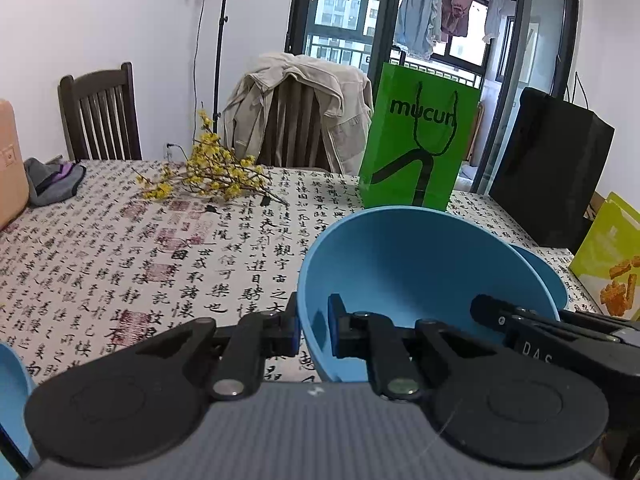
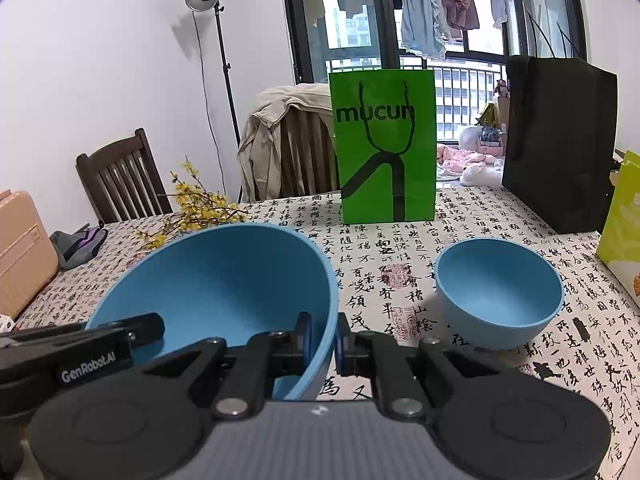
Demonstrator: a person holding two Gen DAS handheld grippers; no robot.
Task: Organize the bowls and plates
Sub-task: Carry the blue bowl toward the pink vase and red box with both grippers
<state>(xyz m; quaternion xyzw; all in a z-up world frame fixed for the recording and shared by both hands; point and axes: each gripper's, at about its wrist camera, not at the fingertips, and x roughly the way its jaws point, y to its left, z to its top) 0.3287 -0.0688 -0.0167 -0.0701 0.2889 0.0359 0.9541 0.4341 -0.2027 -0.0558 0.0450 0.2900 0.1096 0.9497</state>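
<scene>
Both the left gripper (image 1: 316, 334) and right gripper (image 2: 323, 338) have fingers clamped on the large blue bowl's (image 2: 224, 280) rim; a small blue bowl (image 2: 498, 292) sits right of it.

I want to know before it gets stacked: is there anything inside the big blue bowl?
The big blue bowl looks empty inside: only one pad of each tool, left and right, clamped on its rim. Those pads hide small patches of wall.

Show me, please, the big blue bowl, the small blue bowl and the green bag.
big blue bowl (image 2: 224, 280): right wrist view, inner wall.
small blue bowl (image 2: 496, 292): right wrist view, inside bottom.
green bag (image 2: 384, 148): right wrist view, front face.
</scene>
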